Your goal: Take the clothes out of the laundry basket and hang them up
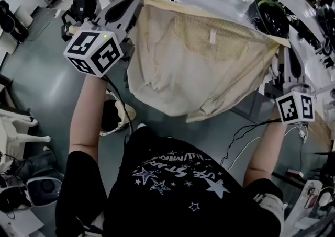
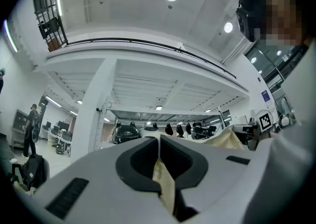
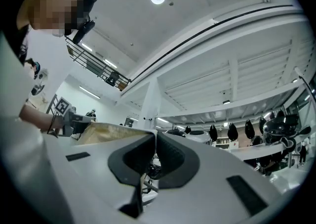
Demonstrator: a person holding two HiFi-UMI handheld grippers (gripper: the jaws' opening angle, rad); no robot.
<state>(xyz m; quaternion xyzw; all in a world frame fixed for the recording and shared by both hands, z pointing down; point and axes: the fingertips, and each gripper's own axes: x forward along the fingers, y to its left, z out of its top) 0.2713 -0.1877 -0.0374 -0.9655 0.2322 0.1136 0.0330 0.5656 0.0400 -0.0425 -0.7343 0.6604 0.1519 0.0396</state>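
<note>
Gripping the cream garment (image 1: 199, 68), left gripper (image 2: 159, 139) and right gripper (image 3: 154, 134) stand closed.

No legible text. Lettering on black T-shirt (image 1: 178, 176) upside down, unreadable; blue wall sign (image 2: 265, 95) too small.

- The head view looks steeply down from above the person's black star-printed T-shirt (image 1: 178, 178). It is close over both forearms and takes in the thin cream cloth garment (image 1: 199, 68) stretched ahead.
- The left gripper view sits right behind the white left gripper (image 2: 159, 141), facing along its jaws and tilted up toward the white ceiling (image 2: 148, 15).
- The right gripper view sits likewise behind the white right gripper (image 3: 154, 139), tilted up.
- All three views share the garment, and each gripper view catches the opposite gripper at its edge.
</note>
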